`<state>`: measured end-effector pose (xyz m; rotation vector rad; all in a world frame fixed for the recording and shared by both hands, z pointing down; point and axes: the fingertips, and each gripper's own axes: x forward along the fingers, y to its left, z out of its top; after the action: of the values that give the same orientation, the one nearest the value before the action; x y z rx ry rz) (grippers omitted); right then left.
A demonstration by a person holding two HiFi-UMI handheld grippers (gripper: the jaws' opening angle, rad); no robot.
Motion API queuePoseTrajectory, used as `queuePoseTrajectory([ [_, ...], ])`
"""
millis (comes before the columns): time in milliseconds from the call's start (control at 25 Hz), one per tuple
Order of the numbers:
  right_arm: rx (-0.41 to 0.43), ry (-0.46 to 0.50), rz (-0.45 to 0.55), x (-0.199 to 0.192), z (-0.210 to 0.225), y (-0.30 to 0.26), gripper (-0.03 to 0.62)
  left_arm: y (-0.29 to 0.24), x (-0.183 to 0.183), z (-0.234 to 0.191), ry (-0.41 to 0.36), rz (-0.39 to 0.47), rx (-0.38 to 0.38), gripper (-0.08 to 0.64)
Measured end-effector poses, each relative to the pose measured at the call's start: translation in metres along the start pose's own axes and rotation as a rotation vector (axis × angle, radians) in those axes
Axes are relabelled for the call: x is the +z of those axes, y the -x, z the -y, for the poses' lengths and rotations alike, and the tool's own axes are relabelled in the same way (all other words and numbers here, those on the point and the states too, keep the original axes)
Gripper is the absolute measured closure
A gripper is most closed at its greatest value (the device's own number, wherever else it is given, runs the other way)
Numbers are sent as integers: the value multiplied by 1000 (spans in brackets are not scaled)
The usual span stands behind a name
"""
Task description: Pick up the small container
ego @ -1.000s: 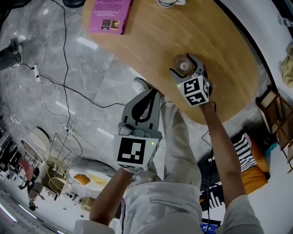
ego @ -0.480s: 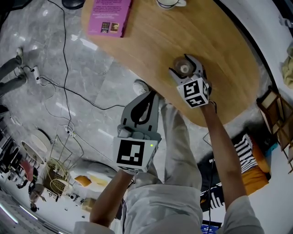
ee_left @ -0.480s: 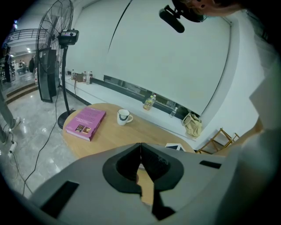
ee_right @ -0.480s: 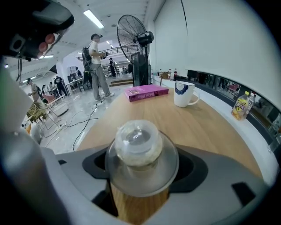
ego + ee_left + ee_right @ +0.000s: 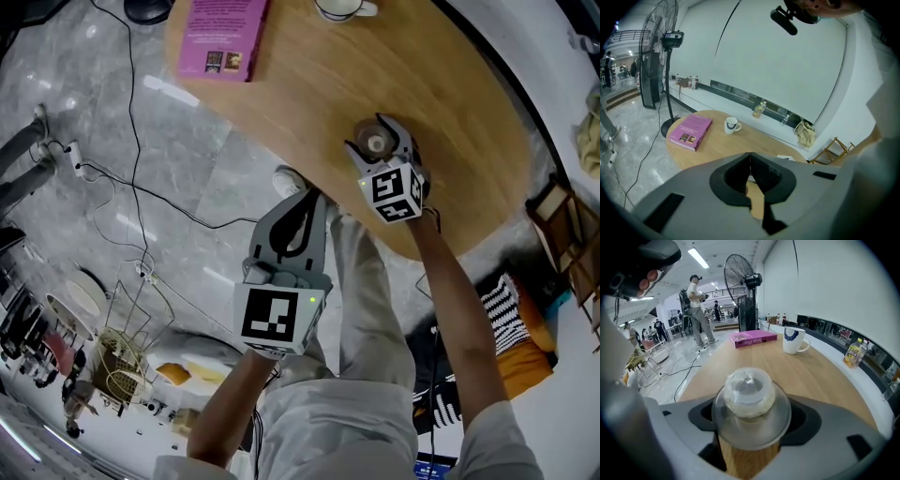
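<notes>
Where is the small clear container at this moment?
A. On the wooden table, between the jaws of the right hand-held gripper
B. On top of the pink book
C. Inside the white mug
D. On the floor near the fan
A: the right gripper view shows the small container standing on the wooden table, between the jaws of the right hand-held gripper.

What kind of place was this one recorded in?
Probably a large open hall, perhaps a showroom or shared workspace: a polished stone floor, a tall pedestal fan, and people standing about in the distance beyond the wooden table.
</notes>
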<state>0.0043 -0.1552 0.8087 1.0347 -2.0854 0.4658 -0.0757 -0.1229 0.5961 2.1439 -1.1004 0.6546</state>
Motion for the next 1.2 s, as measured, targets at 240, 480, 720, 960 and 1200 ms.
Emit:
queuePoseTrajectory([
  [240,-20,-34,4,2,4,1,251,6,2,-4,6,2,11,540],
  [480,-33,-41,33,16,8,17,252,17,6,-5,1,27,20,540],
  [720,-28,-32,38,31,5,40,252,32,21,4,-6,47,14,540],
  [960,-16,-25,43,49,1,72,252,51,42,18,-15,78,10,540],
  [1200,-22,-44,54,65,1,107,252,75,61,29,-21,113,18,540],
])
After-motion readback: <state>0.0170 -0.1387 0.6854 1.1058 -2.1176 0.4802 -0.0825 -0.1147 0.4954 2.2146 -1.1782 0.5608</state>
